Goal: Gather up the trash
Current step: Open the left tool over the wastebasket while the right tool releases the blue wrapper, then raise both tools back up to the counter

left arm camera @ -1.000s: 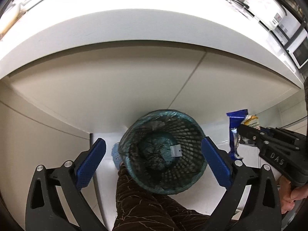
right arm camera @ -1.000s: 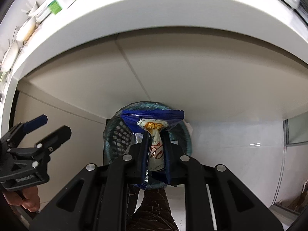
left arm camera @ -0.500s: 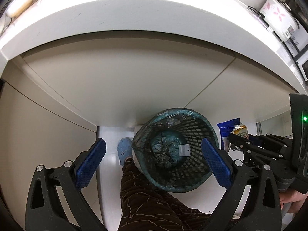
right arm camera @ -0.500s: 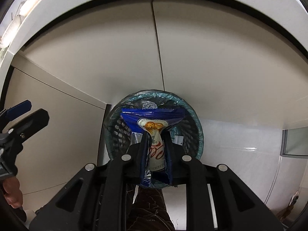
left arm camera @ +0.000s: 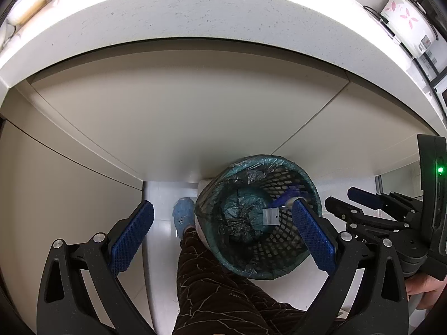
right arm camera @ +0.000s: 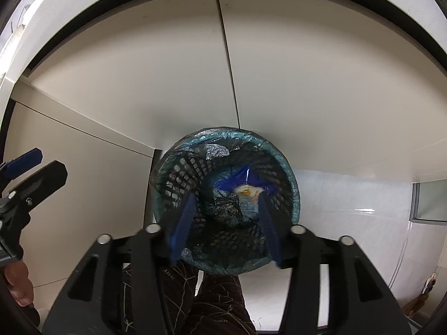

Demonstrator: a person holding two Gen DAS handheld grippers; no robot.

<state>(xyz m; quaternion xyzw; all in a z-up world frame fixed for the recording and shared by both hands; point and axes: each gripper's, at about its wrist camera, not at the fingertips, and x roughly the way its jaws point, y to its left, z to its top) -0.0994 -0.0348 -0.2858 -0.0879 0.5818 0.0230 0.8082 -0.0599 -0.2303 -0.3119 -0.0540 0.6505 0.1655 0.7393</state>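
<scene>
The right gripper (right arm camera: 226, 220) has just been opening, jaws now apart and empty, and the blue snack wrapper (right arm camera: 245, 187) is dropping into the lined wastebasket (right arm camera: 290, 173). The left gripper (left arm camera: 223, 234) is hovering nearby, spread wide and empty. Next, probably fetching more trash.

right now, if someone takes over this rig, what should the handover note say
Right gripper: over the bin, jaws have just been opening, nothing between them.
Left gripper: open, empty, hovering above the same bin.
Blue snack wrapper: released, inside the black mesh waste bin with the green plastic liner, beside a small grey tag.
The bin stands on the white floor below the white counter, next to a person's brown trouser leg.
Done: this wrapper is binned.
Left: no further trash shows in these views; check the counter top for more.
</scene>
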